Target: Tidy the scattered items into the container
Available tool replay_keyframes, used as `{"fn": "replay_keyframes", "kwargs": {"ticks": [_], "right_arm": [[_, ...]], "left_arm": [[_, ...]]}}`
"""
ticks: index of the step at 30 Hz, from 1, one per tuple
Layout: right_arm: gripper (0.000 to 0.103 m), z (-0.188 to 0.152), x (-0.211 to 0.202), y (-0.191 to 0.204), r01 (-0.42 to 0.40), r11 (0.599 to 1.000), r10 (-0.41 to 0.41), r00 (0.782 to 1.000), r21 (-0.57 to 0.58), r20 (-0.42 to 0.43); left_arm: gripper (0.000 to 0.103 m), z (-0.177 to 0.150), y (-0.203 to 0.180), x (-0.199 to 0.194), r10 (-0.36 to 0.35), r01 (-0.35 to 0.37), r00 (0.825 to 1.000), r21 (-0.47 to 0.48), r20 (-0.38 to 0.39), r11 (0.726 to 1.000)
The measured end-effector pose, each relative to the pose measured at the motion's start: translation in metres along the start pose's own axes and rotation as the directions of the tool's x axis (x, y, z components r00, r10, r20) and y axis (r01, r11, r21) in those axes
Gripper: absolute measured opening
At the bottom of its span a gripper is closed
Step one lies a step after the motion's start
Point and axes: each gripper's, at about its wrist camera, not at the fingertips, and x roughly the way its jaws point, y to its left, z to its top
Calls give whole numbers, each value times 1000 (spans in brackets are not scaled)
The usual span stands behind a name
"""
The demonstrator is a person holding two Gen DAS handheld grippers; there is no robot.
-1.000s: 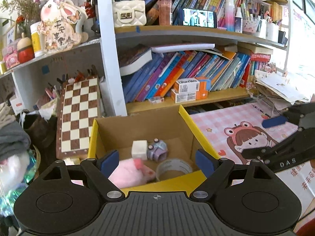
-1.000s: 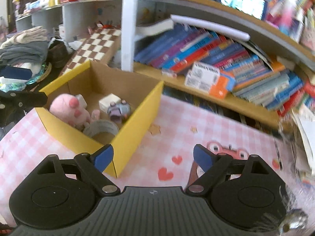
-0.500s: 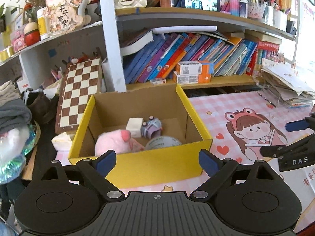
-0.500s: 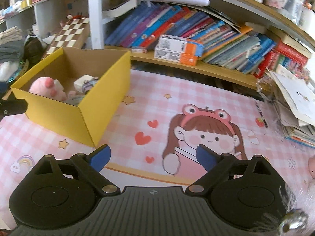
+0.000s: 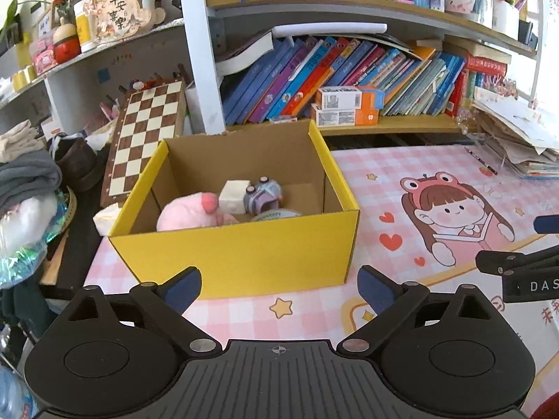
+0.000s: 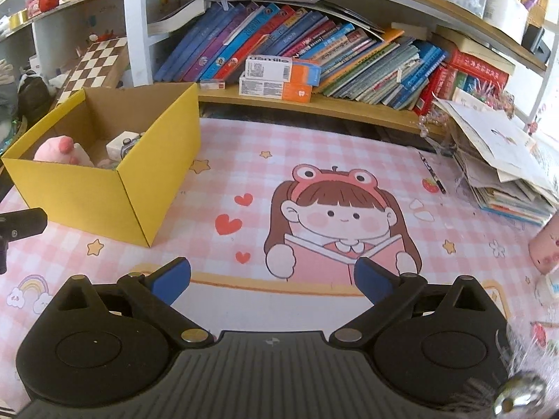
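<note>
— Bookshelves behind, pink counter (image 6: pixel 216 181) bare in the middle now; both views have pulled back from the yellow box (image 5: pixel 241 255).

— Left hand-held gripper (image 5: pixel 279 284) and right hand-held gripper (image 6: pixel 272 279) are opening, nothing between them. Pink plush (image 5: pixel 185 213) and tape roll (image 5: pixel 276 214) sit inside: tidying looks nearly finished.

Each claw is the same build: a matte black plastic body with a ribbed grey-black middle panel bearing a small crosshair mark, flanked by two rounded housings with shallow circular dimples. Black linkage arms with silver pivot screws reach out to blue pads. The left claw (image 5: pixel 279 284) fills the lower frame of its own view; the right claw (image 6: pixel 272 279) does likewise. At the right edge of the left view, the other claw's black arm shows white letters "DAS".
</note>
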Motion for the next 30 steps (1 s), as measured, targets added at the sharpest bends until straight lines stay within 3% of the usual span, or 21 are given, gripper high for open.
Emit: {"fn": "replay_keyframes", "kwargs": {"ticks": [14,30], "right_arm": [[102,-12,-8,-7,18,998,-16,999,62,-33],[103,-13,-11,-5,18,998,-16,999,53,-36]], "left_arm": [[98,-10,-11,-1,14,-14,999,-7,-29,1000],[99,-12,-11,0,8,-8,999,-12,-47,1000]]}}
